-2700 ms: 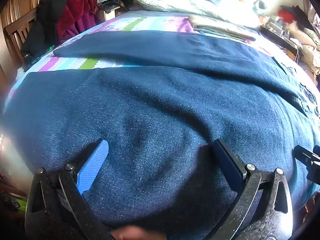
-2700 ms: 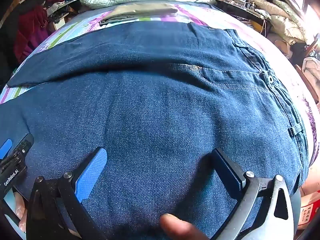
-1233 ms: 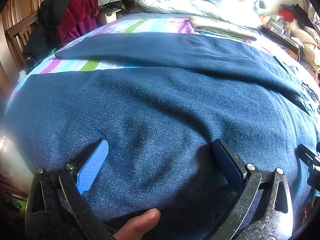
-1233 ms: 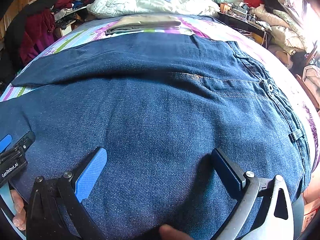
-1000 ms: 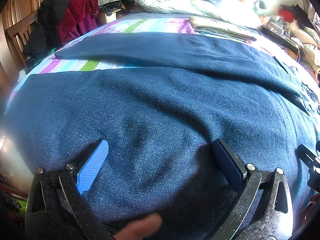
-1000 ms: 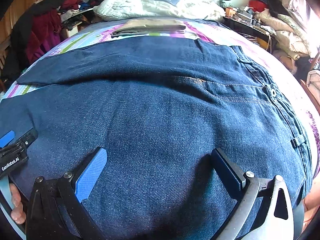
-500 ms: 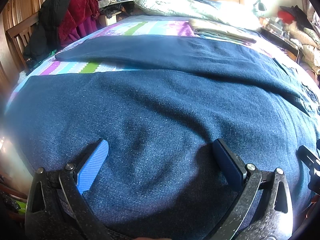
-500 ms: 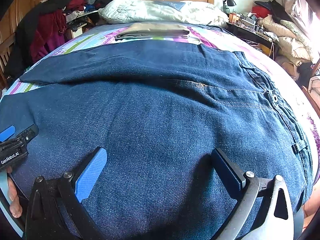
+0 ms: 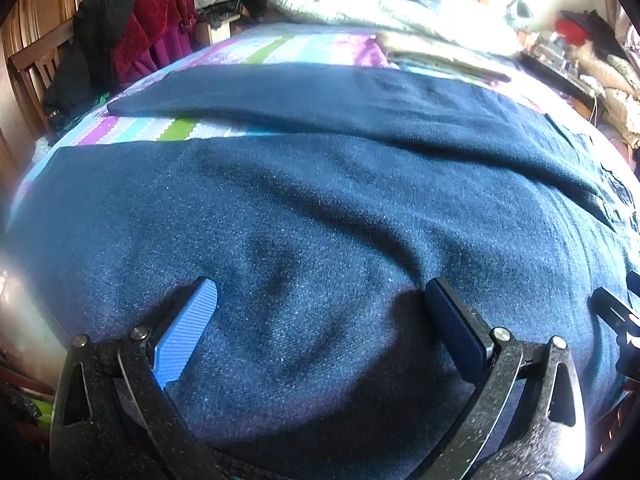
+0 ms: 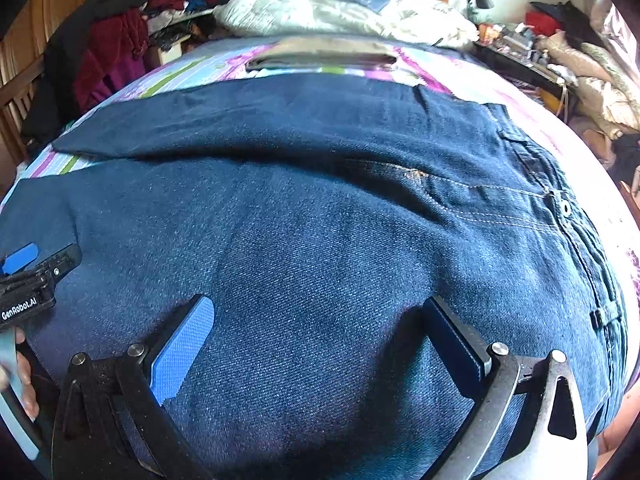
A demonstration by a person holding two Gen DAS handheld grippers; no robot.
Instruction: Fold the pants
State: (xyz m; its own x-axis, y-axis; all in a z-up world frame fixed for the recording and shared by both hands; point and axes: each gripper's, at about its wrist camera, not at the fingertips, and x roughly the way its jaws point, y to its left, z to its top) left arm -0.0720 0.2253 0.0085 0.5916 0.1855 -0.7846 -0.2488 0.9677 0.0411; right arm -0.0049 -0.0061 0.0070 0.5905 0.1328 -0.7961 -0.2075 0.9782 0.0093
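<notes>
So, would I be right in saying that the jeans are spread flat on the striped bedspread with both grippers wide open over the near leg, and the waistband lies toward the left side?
Not quite: the waistband, with its button, lies toward the right, as the right wrist view shows. The rest holds: the jeans are spread on the striped bedspread, with the left gripper and right gripper wide open over the near leg.

bed [image 10: 500, 92]: wooden headboard at the far end, striped purple/green/blue sheet [image 9: 160, 130] on top
jeans [image 10: 320, 240]: spread flat on the sheet, under and ahead of both sets of fingers, legs running left, waistband right
folded clothes [image 10: 324, 56]: small stack beyond the jeans
pillows [image 10: 320, 12]: piled against the headboard
</notes>
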